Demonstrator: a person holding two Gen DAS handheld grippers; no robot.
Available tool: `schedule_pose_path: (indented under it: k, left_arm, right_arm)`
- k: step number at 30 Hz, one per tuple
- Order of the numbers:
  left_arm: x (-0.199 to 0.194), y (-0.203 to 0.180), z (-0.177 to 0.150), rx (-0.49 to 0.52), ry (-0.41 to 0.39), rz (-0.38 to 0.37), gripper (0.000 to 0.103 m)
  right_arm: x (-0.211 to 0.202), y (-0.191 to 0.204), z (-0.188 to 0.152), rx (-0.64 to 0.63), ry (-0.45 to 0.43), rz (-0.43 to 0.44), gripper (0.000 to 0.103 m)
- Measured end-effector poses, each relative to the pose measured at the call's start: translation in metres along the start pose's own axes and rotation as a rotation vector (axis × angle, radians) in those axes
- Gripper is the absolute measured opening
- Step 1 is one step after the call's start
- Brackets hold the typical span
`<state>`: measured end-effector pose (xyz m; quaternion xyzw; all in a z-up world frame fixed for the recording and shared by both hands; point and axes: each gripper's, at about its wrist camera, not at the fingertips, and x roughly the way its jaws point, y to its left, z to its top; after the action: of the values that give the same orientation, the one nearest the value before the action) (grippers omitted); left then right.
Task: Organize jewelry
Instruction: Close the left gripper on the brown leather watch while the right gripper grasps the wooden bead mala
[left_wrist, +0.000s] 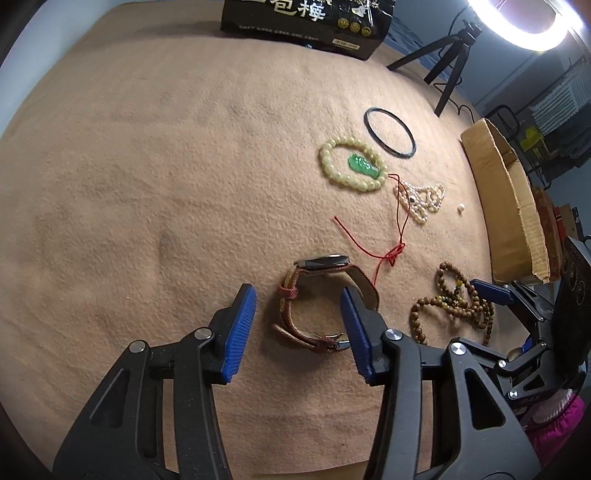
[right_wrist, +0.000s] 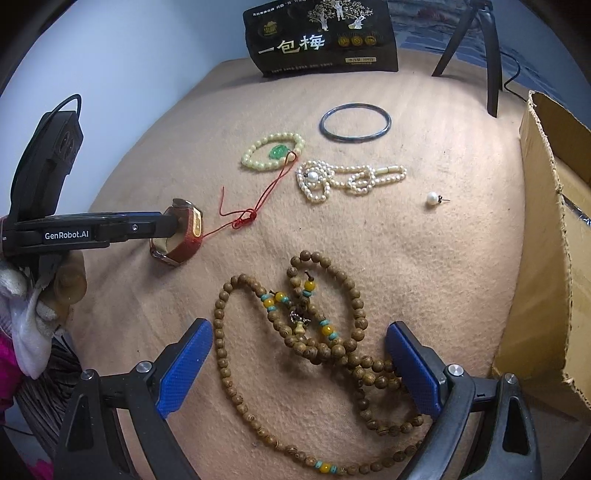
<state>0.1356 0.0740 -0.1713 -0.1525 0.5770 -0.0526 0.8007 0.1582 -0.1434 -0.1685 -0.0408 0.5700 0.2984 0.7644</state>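
Note:
A wristwatch (left_wrist: 325, 295) with a red-brown strap lies on its side on the tan felt; it also shows in the right wrist view (right_wrist: 184, 236). My left gripper (left_wrist: 299, 328) is open, its blue pads either side of the strap's near part. My right gripper (right_wrist: 299, 369) is open, straddling a long wooden bead necklace (right_wrist: 295, 332), which also shows in the left wrist view (left_wrist: 450, 306). Further back lie a cream bead bracelet (right_wrist: 271, 151) around a green pendant (right_wrist: 279, 151) on a red cord (right_wrist: 251, 210), a pearl necklace (right_wrist: 347, 177), a dark bangle (right_wrist: 354, 122) and a pearl earring (right_wrist: 432, 199).
An open cardboard box (right_wrist: 546, 240) stands along the right edge of the felt. A black snack bag (right_wrist: 321, 40) stands at the back. Tripod legs (right_wrist: 491, 55) and a ring light (left_wrist: 524, 26) are at the back right.

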Motion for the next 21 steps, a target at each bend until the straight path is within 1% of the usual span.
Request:
schedule_pose_path:
  k: [2,4,8,10,12,13,14,15,18,20,21]
  left_arm:
    - [0.002,0.000,-0.001,0.000,0.007,-0.006,0.048]
    - [0.003,-0.001,-0.002,0.000,0.016,-0.010,0.045]
    - [0.003,-0.001,-0.005,0.007,0.019,-0.013,0.042]
    - [0.004,-0.002,-0.006,0.010,0.019,-0.009,0.040]
    - [0.005,-0.001,-0.006,0.014,0.017,-0.002,0.038]
    - [0.005,-0.001,-0.006,0.015,0.017,0.000,0.037]
    - [0.005,-0.001,-0.006,0.016,0.015,0.004,0.032]
    - [0.005,-0.001,-0.006,0.018,0.015,0.007,0.030]
    - [0.005,-0.001,-0.006,0.020,0.011,0.018,0.025]
    - [0.005,0.000,-0.006,0.020,0.008,0.026,0.019]
    - [0.005,0.000,-0.005,0.017,0.006,0.026,0.018]
  right_arm:
    - [0.000,0.002,-0.002,-0.005,0.008,0.022,0.096]
    - [0.000,0.007,-0.005,-0.023,0.021,0.042,0.096]
    - [0.001,0.021,-0.014,-0.084,0.044,0.052,0.096]
    - [0.002,0.029,-0.018,-0.124,0.051,0.016,0.096]
    - [0.006,0.035,-0.021,-0.164,0.060,-0.050,0.096]
    - [0.008,0.038,-0.023,-0.181,0.068,-0.088,0.094]
    - [0.010,0.041,-0.024,-0.195,0.070,-0.116,0.092]
    - [0.013,0.043,-0.025,-0.208,0.072,-0.148,0.091]
    - [0.014,0.045,-0.023,-0.206,0.071,-0.192,0.084]
    - [0.014,0.046,-0.021,-0.205,0.063,-0.220,0.071]
    - [0.012,0.044,-0.019,-0.200,0.059,-0.222,0.067]
